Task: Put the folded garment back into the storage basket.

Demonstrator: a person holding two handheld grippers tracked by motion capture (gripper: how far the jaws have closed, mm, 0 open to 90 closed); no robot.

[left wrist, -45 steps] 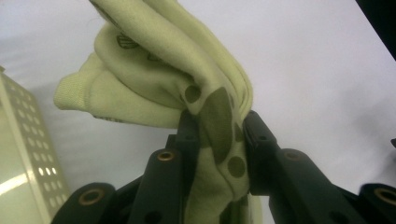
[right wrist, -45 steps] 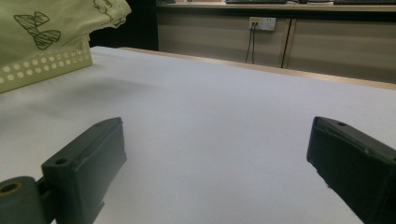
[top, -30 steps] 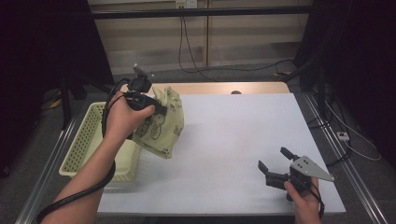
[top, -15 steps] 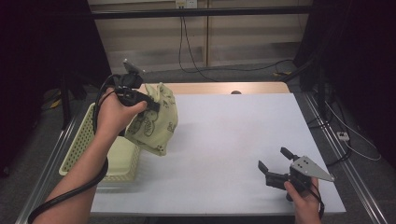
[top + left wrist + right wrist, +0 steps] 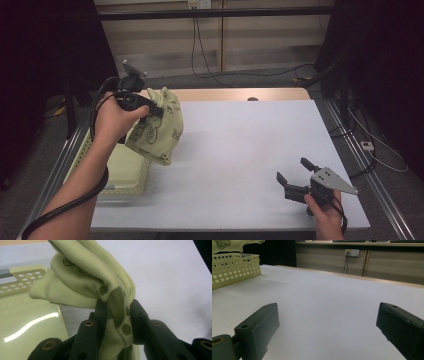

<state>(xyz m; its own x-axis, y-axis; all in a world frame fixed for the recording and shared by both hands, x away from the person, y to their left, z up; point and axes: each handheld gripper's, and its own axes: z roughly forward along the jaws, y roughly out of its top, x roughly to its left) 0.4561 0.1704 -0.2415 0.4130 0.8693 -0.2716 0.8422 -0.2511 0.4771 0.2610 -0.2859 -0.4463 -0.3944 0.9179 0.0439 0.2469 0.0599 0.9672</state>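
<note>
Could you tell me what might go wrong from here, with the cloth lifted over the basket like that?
The left gripper pinches only a bunched fold of the pale green patterned cloth, so the cloth could slip out if swung. Its lower corner hangs near the rim of the pale yellow-green perforated plastic basket and might snag or drag it. The right gripper, open, rests far across the white table, too distant to catch a drop.

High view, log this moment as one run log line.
left gripper: shut on green cloth above basket | right gripper: open, empty, on table
</note>
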